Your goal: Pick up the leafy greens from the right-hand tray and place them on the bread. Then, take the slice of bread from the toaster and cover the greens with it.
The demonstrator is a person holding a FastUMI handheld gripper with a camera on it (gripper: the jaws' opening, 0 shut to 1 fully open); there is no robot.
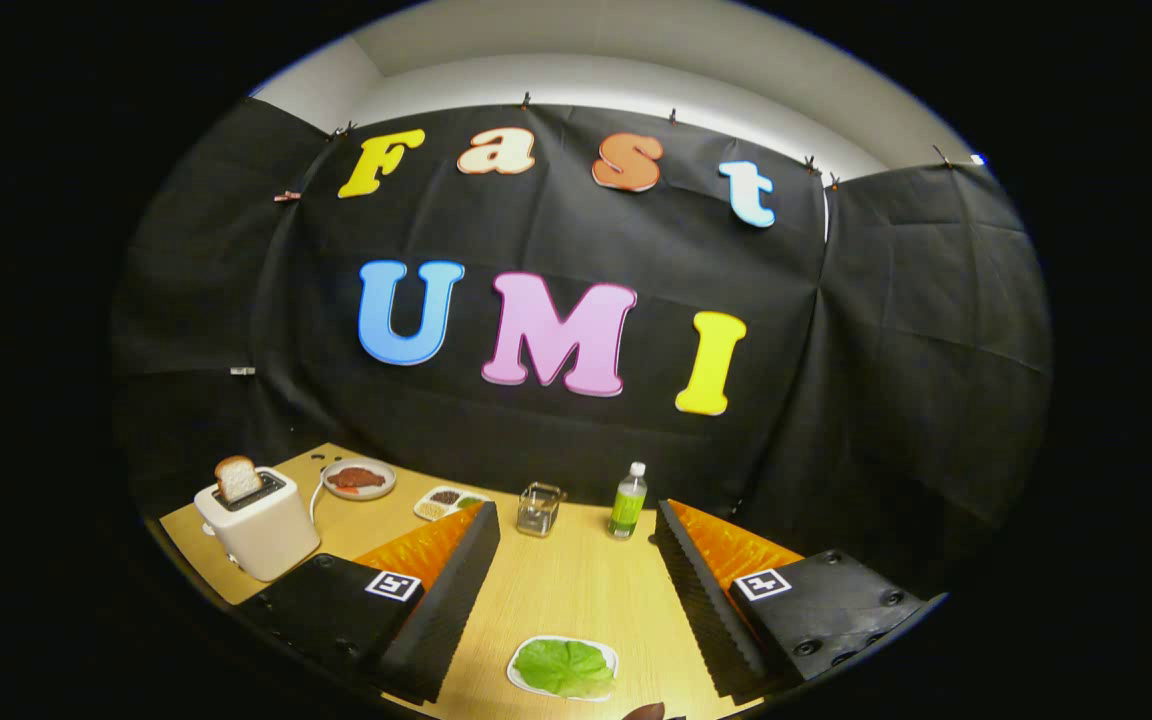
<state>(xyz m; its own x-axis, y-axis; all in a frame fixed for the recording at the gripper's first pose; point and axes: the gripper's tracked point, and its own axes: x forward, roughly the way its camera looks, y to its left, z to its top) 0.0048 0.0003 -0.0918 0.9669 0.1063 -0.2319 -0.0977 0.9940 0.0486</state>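
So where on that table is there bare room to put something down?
Bare wood runs between the open gripper fingers, from the leafy greens up to the glass jar and bottle. Crowded beyond the left finger: toaster, plate, small tray.

The near edge of the compartment tray (450,502) is covered by the left finger of the gripper (576,520), whose fingers are held wide apart with nothing between them. The tray's fillings are too small to be named. What lies on the round plate (359,479) is seen only as a reddish-brown patch. The lower part of the bread slice (237,478) is hidden inside the toaster (258,524). A dark object (645,712) below the leafy greens (565,667) is cut off and cannot be identified.
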